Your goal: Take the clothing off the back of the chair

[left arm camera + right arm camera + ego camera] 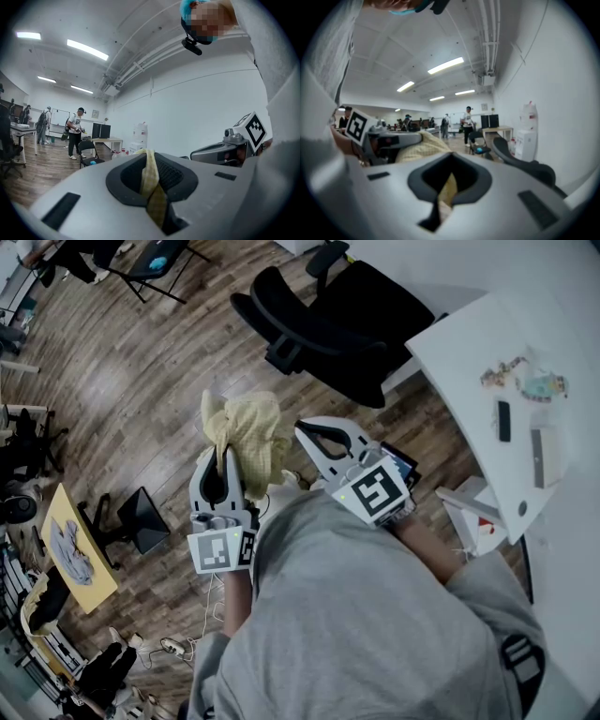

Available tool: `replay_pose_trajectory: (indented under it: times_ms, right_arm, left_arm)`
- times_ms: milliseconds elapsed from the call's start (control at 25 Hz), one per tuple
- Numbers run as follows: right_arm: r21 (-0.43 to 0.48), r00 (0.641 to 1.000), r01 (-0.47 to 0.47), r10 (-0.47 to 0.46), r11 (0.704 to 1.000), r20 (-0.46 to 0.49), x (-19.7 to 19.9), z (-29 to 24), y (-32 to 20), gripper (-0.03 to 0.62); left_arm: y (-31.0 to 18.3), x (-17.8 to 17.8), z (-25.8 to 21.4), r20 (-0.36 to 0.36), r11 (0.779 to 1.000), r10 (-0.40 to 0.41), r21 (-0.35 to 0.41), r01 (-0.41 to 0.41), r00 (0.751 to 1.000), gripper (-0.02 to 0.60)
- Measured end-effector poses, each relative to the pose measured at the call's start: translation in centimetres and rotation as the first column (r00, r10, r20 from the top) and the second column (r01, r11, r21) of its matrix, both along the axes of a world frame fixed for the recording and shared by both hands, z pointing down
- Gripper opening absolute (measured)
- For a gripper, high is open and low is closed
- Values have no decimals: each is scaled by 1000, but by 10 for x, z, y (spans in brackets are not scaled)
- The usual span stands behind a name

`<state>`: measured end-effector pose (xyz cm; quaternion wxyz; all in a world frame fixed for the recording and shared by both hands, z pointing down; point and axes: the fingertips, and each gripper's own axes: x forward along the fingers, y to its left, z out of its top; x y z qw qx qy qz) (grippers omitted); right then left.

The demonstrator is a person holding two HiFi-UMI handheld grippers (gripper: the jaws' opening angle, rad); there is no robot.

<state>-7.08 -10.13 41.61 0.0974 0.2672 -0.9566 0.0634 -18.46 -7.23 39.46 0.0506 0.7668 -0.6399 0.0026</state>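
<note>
Left gripper (152, 185): jaws narrow, clamped on yellow clothing (253, 432), centre-left of head view. Right gripper (447, 187): jaws pinch a fold of the same garment. Black chair (319, 324), upper centre, stands apart from it.

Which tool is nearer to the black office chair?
Right. In the head view the right tool lies just below the black office chair; the left tool, shut on the yellow garment, lies farther away, to the lower left.

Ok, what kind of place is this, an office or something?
Probably an open-plan office or lab: a black office chair beside a white desk, monitors on a far table, strip lights overhead.
</note>
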Motion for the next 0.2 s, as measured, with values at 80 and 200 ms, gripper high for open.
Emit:
replay_pose_trajectory:
  times_ms: [80, 200]
  right_arm:
    - [3, 1000, 3, -3, 1000, -3, 0, 1, 0, 34]
    - [4, 1000, 5, -5, 1000, -5, 0, 3, -1, 34]
  left_arm:
    - [-1, 1, 2, -2, 1000, -1, -3, 1, 1000, 71]
    - [-2, 2, 3, -4, 1000, 0, -6, 0, 1000, 71]
